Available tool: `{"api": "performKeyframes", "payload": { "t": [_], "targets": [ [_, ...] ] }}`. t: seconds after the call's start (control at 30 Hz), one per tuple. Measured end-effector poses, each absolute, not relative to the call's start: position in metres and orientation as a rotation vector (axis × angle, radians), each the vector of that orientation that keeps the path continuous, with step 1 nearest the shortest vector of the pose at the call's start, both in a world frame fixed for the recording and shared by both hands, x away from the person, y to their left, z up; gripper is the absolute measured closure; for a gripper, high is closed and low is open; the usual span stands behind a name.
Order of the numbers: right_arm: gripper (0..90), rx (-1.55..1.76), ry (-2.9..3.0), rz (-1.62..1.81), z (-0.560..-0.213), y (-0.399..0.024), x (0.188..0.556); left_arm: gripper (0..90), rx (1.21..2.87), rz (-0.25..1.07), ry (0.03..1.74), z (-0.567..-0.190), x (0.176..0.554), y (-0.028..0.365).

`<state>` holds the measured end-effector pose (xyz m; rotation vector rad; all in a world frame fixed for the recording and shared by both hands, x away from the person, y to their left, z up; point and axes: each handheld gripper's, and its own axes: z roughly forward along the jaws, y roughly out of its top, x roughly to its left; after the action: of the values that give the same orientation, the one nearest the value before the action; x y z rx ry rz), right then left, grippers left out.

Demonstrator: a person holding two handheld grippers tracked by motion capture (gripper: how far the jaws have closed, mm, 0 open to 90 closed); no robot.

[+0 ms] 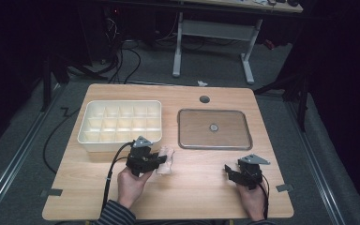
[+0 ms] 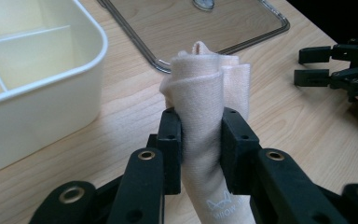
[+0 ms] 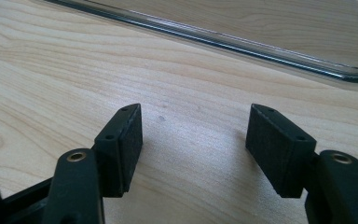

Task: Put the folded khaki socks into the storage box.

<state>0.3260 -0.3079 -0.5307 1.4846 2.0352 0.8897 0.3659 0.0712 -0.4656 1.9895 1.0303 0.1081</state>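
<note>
A rolled pale pink cloth [image 2: 205, 93] sits squeezed between the two black jaws of my left gripper [image 2: 201, 140], which is shut on it. From above, that cloth [image 1: 166, 161] sticks out to the right of the left gripper [image 1: 157, 159], just in front of the cream divided box [image 1: 120, 123]. My right gripper [image 1: 227, 171] rests near the table's front right, its jaws pointing left. Up close the right gripper [image 3: 193, 133] stands open over bare wood, nothing between its pads.
A clear lid with a metal rim and a centre knob [image 1: 214, 128] lies flat right of the box. Its rim [image 3: 214, 39] runs just beyond the right gripper. A round cable hole [image 1: 205, 99] sits at the back. Cables trail off the front edge.
</note>
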Motion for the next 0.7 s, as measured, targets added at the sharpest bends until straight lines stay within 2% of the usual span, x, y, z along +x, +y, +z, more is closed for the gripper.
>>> {"api": "performKeyframes", "payload": {
  "t": [0.13, 0.3, 0.7],
  "targets": [
    [36.3, 1.486, 2.036, 0.892, -0.531, -0.308, 0.326, 72.3, 1.942, 0.051, 1.027, -0.461, 0.368, 0.077],
    [36.3, 1.469, 2.038, 0.867, -0.531, -0.306, 0.327, 72.3, 1.965, 0.095, 1.013, -0.456, 0.368, 0.080],
    [36.2, 1.469, 2.038, 0.867, -0.531, -0.306, 0.327, 72.3, 1.907, 0.059, 1.035, -0.449, 0.373, 0.094]
  ]
}}
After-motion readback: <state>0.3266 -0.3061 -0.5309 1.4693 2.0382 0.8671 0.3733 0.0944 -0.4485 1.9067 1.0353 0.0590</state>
